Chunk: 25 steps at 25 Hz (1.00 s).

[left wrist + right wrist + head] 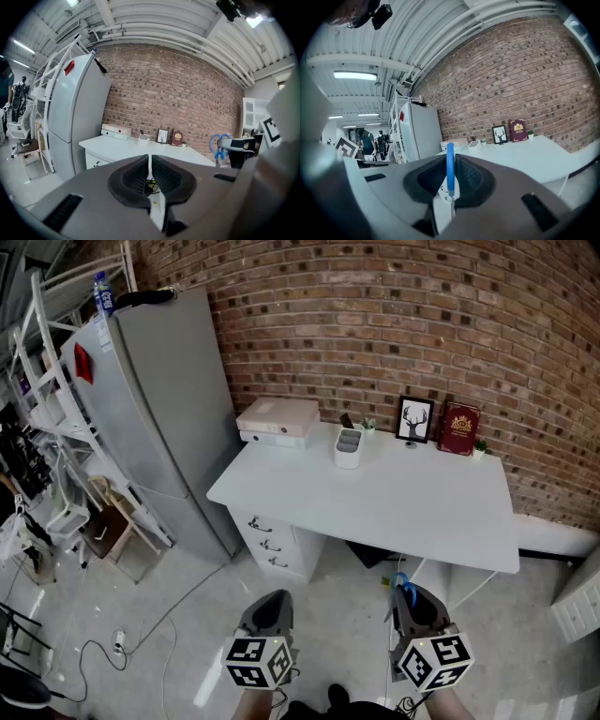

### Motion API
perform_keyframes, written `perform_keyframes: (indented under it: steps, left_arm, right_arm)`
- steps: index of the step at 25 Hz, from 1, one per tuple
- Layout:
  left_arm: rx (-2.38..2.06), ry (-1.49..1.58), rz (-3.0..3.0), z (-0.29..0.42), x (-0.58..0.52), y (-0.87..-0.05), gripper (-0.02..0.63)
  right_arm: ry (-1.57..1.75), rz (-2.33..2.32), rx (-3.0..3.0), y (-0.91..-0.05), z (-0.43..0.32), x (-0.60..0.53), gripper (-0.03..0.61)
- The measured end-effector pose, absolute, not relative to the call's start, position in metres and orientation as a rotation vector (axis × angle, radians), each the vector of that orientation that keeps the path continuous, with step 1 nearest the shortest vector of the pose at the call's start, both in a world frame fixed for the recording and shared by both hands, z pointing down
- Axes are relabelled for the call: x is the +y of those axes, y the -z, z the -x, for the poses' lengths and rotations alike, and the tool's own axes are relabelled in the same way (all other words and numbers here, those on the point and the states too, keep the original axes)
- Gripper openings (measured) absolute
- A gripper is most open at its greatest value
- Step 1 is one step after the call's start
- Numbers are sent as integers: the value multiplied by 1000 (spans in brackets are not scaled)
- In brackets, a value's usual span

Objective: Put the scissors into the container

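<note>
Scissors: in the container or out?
Out. The right gripper is shut on the blue-handled scissors, short of the white desk where the container stands.

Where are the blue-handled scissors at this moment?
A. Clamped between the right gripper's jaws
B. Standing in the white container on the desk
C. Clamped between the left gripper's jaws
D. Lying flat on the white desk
A: the right gripper view shows the scissors pinched upright between the jaws of the right gripper, away from the container on the desk; the left gripper is shut on nothing.
</note>
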<state>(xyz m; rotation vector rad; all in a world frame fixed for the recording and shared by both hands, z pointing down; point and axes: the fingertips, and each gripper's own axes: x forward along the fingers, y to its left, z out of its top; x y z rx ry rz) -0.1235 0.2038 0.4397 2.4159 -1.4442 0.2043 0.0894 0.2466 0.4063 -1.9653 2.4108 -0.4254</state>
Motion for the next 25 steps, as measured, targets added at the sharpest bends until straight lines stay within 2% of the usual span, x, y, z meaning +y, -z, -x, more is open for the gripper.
perform_keyframes:
  steps: [25]
  left_arm:
    - [-1459, -246, -2415, 91, 185, -447, 25]
  right_arm:
    - [478, 1896, 2427, -424, -110, 213, 51]
